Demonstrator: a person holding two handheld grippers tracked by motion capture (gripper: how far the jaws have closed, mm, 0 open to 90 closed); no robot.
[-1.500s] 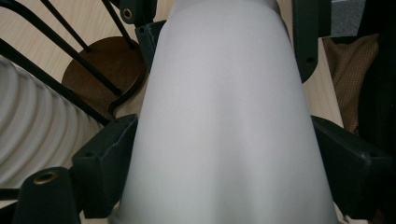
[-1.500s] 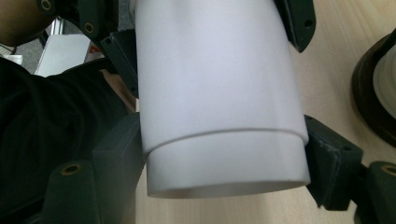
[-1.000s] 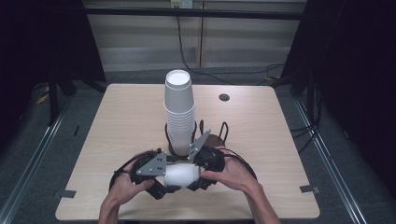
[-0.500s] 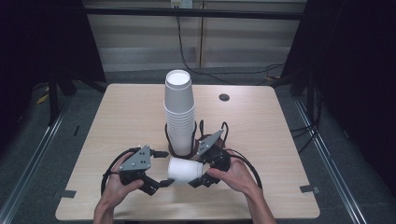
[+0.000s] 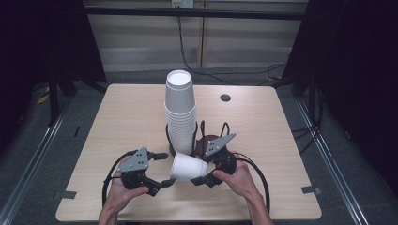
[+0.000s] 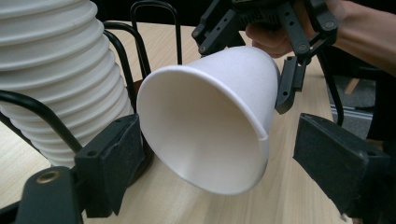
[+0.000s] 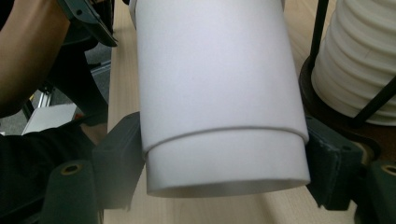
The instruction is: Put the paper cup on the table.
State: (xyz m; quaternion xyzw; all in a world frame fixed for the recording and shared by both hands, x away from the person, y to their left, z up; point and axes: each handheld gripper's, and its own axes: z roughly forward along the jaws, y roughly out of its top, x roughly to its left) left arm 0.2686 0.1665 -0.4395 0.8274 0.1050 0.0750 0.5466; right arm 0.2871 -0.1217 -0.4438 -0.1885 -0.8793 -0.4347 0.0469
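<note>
- right tongs [image 5: 199, 177] are clamped on the base end of a white paper cup [image 5: 187, 167], held sideways just above the table [image 5: 117, 117]
- left tongs [image 5: 162, 169] sit spread wide at the cup's open rim, not gripping it
- tall cup stack [image 5: 180, 110] in its wire holder is right behind

cup [image 6: 210, 121]: on its side, mouth toward camera | left jaws: apart, either side of rim | right gripper [image 6: 285, 70]: clamps cup's base | stack [image 6: 56, 79]: left
</note>
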